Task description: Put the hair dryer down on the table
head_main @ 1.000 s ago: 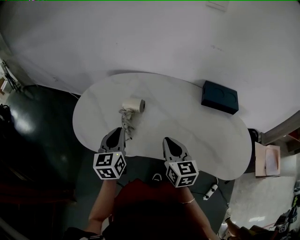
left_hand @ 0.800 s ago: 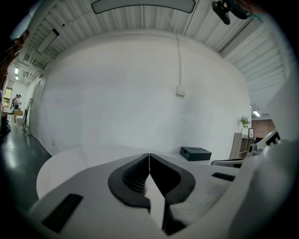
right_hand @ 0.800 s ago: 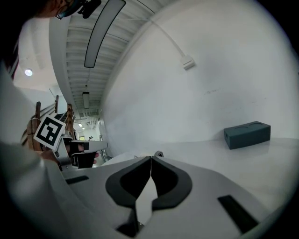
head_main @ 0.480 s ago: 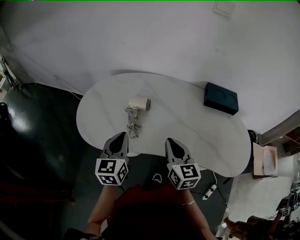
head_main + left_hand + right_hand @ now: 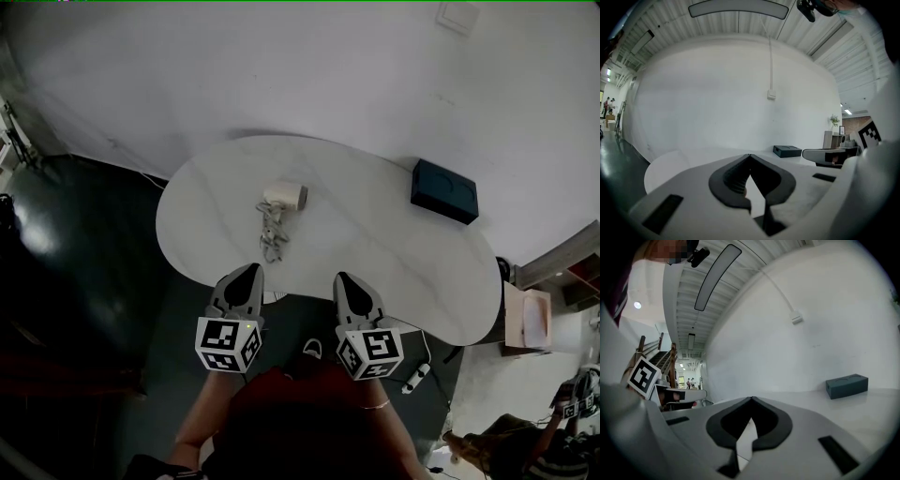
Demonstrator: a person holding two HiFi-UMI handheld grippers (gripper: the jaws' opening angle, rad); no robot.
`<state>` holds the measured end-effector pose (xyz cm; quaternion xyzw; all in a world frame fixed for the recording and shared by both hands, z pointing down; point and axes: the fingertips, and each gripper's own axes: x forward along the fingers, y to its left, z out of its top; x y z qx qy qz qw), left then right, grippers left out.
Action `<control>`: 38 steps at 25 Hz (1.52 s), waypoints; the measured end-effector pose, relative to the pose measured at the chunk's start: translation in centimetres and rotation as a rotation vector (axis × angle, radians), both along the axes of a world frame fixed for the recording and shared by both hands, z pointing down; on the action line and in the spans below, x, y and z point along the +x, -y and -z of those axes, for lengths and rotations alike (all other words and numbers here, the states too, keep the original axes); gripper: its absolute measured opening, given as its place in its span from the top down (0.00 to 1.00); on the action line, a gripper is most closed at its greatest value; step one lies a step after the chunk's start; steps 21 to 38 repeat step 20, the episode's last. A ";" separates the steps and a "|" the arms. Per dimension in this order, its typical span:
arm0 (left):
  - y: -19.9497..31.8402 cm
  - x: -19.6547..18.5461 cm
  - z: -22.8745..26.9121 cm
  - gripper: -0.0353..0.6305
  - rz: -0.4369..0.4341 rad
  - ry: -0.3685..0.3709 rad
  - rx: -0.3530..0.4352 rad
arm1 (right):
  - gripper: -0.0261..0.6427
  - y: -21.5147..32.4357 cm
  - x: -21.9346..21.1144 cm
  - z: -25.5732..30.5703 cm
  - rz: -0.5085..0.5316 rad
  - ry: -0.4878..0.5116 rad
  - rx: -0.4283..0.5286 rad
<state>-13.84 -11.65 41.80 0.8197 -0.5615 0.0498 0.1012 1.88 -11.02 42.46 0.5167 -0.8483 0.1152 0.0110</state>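
Left gripper (image 5: 247, 272) and right gripper (image 5: 346, 279) sit at the near edge of the table (image 5: 375, 244), fingers together on both, empty. Farther in, the hair dryer (image 5: 284, 197) lies on the table, barrel axis left-right, nozzle facing right, cord (image 5: 273, 232) bunched on its near side.

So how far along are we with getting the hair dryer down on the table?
Looks done: the hair dryer lies on the table, its cord bunched beside it, apart from both grippers. In hand: nothing; the left gripper and right gripper are shut and empty near the table's front edge. Left: nothing that I can see.
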 end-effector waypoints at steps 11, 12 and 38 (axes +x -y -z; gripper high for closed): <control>-3.2 -1.2 -0.1 0.91 0.006 0.002 0.002 | 0.94 -3.7 -1.2 0.0 0.011 -0.018 0.014; -3.5 -1.4 -0.2 0.91 0.007 0.002 -0.002 | 0.94 -4.1 -1.3 0.0 0.011 -0.023 0.015; -5.2 -2.0 -0.3 0.91 -0.004 0.003 0.003 | 0.94 -6.2 -2.0 0.7 0.004 -0.028 0.055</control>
